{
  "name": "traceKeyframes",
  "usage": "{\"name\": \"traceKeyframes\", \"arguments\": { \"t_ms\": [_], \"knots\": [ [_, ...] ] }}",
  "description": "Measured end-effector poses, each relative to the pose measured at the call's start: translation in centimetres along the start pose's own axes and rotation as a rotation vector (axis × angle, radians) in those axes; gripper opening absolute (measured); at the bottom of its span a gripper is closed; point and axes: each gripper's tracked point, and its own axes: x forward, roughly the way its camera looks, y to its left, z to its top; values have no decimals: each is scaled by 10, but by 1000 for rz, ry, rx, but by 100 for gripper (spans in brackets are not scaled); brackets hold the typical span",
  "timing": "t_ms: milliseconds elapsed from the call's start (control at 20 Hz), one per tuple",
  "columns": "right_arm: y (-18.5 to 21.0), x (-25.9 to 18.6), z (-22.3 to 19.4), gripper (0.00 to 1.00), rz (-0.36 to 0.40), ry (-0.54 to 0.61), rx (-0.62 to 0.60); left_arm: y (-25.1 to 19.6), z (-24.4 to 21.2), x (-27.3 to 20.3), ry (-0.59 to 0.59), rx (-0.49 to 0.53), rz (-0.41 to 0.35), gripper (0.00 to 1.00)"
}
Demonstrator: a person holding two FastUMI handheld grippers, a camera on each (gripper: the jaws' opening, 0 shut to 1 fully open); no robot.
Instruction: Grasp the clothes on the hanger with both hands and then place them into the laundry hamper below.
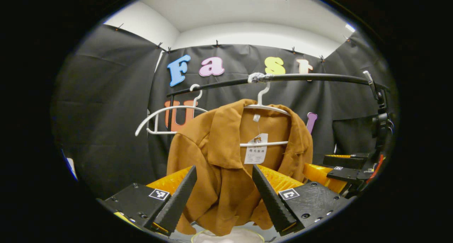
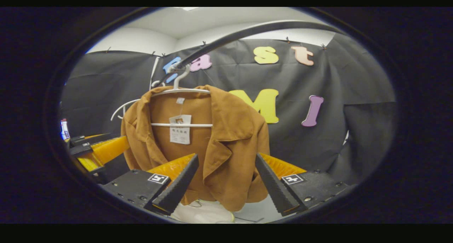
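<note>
Black cloth backs a dark rail. In the left gripper view we see the brown jacket on a white hanger under that rail; our left gripper gapes wide before it, holding nothing — the hamper sits below the jacket. In the right gripper view, our right gripper is spread too, empty, jacket ahead.

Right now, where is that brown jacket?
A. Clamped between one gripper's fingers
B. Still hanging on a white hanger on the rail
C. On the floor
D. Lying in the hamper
B: the brown jacket hangs on the white hanger hooked over the black rail, while the left gripper and the right gripper are both open in front of it, their fingers spread and not pressing on the cloth.
</note>
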Motion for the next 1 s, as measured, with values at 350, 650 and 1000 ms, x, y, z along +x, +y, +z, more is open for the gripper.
{"name": "traceKeyframes", "arguments": {
  "t_ms": [350,650,1000],
  "knots": [
    [-3,68,2,100,36,23,3,9,-4,57,-13,29,125,100],
    [-8,90,2,92,75,29,18,20,-16,73,19,40,199,96],
    [-9,105,-1,27,148,28,57,10,-25,80,45,30,151,63]
  ]
}}
